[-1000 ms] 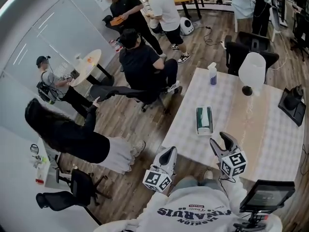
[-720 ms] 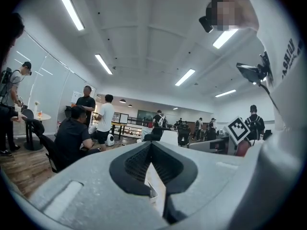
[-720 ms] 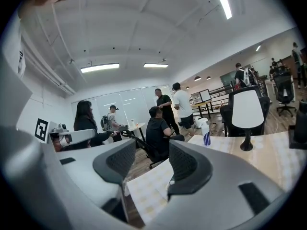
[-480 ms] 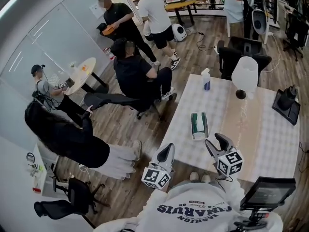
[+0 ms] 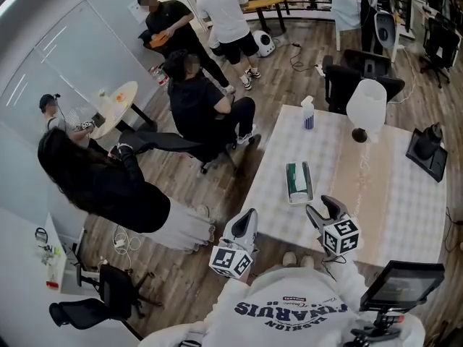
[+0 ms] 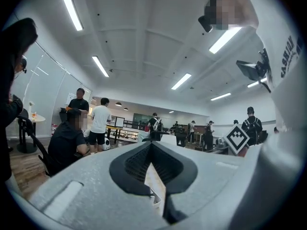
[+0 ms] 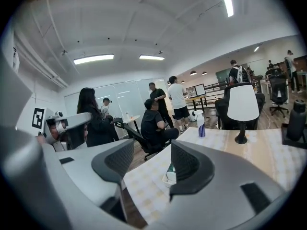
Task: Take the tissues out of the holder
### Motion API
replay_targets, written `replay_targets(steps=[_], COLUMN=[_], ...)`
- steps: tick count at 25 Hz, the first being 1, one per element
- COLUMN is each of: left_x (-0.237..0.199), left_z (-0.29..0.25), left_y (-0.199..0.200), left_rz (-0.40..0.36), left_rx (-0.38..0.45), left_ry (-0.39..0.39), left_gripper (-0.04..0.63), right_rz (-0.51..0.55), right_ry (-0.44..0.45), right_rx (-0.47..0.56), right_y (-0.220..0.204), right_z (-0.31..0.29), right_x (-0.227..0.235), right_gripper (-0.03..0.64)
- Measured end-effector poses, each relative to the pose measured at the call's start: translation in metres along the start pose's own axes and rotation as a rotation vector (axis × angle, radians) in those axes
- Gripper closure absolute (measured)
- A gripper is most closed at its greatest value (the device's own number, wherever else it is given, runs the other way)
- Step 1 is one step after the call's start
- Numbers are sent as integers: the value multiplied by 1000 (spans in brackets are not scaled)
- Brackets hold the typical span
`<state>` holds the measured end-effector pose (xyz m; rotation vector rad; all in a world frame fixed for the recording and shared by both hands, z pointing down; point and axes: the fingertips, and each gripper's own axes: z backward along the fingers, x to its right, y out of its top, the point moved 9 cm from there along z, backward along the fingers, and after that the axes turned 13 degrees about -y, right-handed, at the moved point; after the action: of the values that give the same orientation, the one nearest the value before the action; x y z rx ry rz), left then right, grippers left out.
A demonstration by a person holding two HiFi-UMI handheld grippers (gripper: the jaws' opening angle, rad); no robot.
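Note:
The tissue holder [image 5: 298, 181], a pale oblong box with green-and-white tissues showing on top, lies on the white checked table [image 5: 391, 215] near its front left corner. My right gripper [image 5: 322, 207] hovers over the table's front edge, just right of the holder; its jaws are opening and nothing is between them. In the right gripper view the holder [image 7: 170, 174] shows low between the spread jaws of the right gripper [image 7: 152, 151]. My left gripper [image 5: 250, 215] hangs off the table's front left corner, shut and empty; its pads [image 6: 144, 153] meet at the tip.
A white lamp [image 5: 366, 107] and a spray bottle [image 5: 308, 113] stand at the table's far side, a black device [image 5: 427, 152] at the right edge. A screen [image 5: 401, 284] sits near my right side. Several people and office chairs [image 5: 346, 78] fill the floor left and beyond.
The head view has drifted, so the table and people sit a little further left and up. The right gripper's jaws have spread slightly. Both grippers stay near the table's front edge.

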<state>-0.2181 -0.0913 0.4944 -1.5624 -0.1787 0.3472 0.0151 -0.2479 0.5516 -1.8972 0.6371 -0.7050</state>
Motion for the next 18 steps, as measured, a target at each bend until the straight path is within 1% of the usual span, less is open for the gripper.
replay_targets(steps=[6, 8, 12, 14, 16, 18], left_x=[-10, -13, -25, -32, -38, -42], left_z=[17, 26, 45, 59, 72, 83], left_y=[-6, -6, -10, -15, -19, -20], left_rz=[12, 21, 30, 41, 47, 51], left_rx=[6, 11, 21, 23, 22, 20], left_ry=[34, 51, 90, 114, 137, 163], left_gripper=[591, 591, 591, 591, 591, 591], right_rz=[-48, -39, 17, 11, -14, 4], right_ry=[-17, -47, -135, -166, -185, -217], right_rx=[-112, -155, -259, -318, -366, -412], right_y=[-29, -37, -59, -76, -87, -96], right_z=[-61, -82, -133, -159, -181, -199], right_x=[6, 8, 17, 18, 16, 15], right_gripper=[356, 341, 319, 306, 272, 259])
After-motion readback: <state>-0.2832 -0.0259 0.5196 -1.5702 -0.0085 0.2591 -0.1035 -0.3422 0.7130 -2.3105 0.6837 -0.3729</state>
